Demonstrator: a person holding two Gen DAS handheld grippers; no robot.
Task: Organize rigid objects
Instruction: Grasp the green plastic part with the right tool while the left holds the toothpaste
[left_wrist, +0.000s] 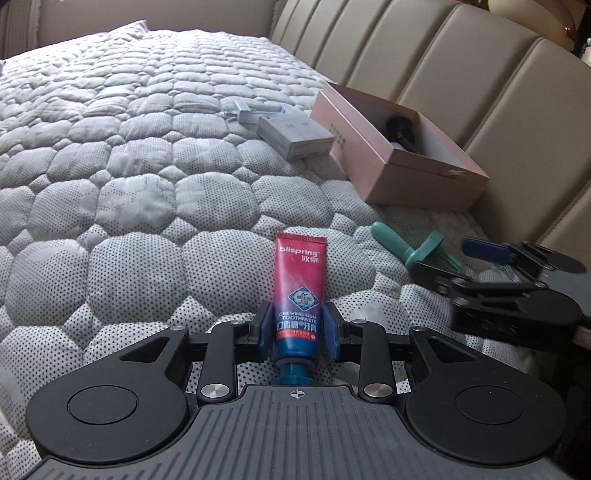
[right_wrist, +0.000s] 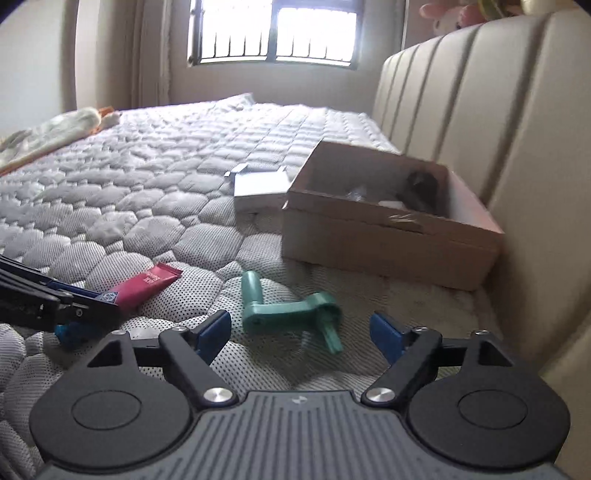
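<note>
The left tool (left_wrist: 297, 332) is closed on a red and blue toothpaste tube (left_wrist: 300, 295), its blue pads (left_wrist: 263, 334) pressing both sides of the tube near the cap end; the cap points back toward the tool body and the crimped red end points away, low over the quilted bed (left_wrist: 129, 177). Seen from the right wrist, the same tube (right_wrist: 146, 286) slants out of the left tool (right_wrist: 88, 308) close to the quilt. The right tool (right_wrist: 301, 334) stands wide open, holding nothing, with a teal plastic piece (right_wrist: 286, 312) lying on the bed just ahead of and between its blue fingertips (right_wrist: 214, 332); no contact shows. In the left wrist view that teal piece (left_wrist: 417, 247) lies to the right of the tube, near the bed's headboard edge, with the right tool (left_wrist: 476, 262) beside it. Farther along that edge an open pink box (left_wrist: 402, 173) rests against the padded beige headboard (left_wrist: 480, 85), with a dark thing inside that is too blurred to name. Just beside the box's far left side sit a small grey box (left_wrist: 295, 138) and another silver box (left_wrist: 255, 110). Beyond the bed is a barred window (right_wrist: 275, 33).
</note>
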